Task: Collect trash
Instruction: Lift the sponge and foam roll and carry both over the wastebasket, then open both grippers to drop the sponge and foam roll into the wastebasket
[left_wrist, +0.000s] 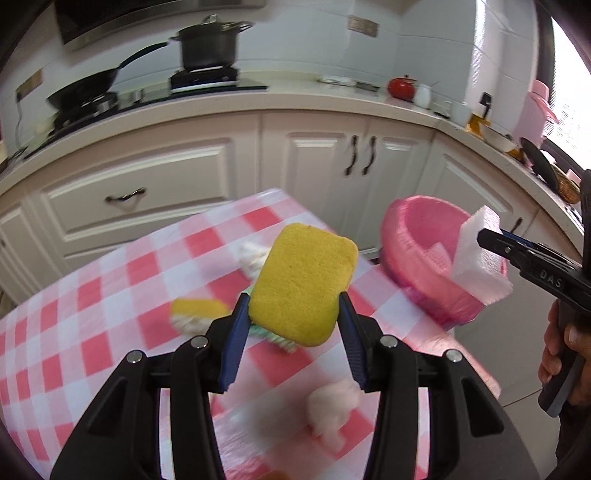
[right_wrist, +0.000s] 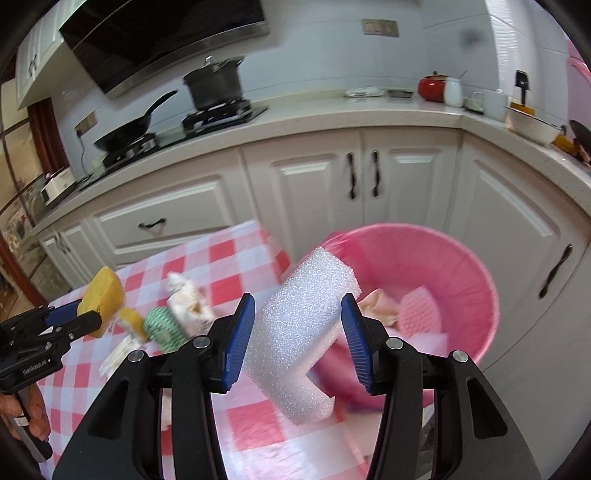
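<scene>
Two tools in play, each clamped on a piece of trash. Left tool (left_wrist: 293, 314), low centre of the left wrist view: blue pads pressed on the lower sides of a yellow sponge (left_wrist: 303, 282), which stands up tilted between them, above the checked cloth. Right tool (right_wrist: 297, 314), low centre of the right wrist view: pads gripping a white foam block (right_wrist: 299, 332), L-shaped, its upper end leaning toward the bin.

Under both tools, the counter (left_wrist: 92, 325) with a pink-and-white checked cloth fills the lower left of both views. Trash left on it, blurred: a small yellow piece (left_wrist: 197, 310) left of the left tool, a white crumpled wad (left_wrist: 334, 406) near the lower edge, a pale wrapper (right_wrist: 184, 299) and a green-and-white roll (right_wrist: 160, 326) at mid-left of the right wrist view.

Pink bin (right_wrist: 424, 280) sits just past the counter's right edge, right of centre in both views; pale scraps and a pink pad lie inside it.

A hand (left_wrist: 565, 354) grips the right tool's handle at the right edge of the left wrist view.

Upper frame: white cabinets (left_wrist: 314, 155), a black pot (left_wrist: 208, 46) and a pan (left_wrist: 85, 86) on the stove, a red jar (left_wrist: 402, 88) at upper right.
</scene>
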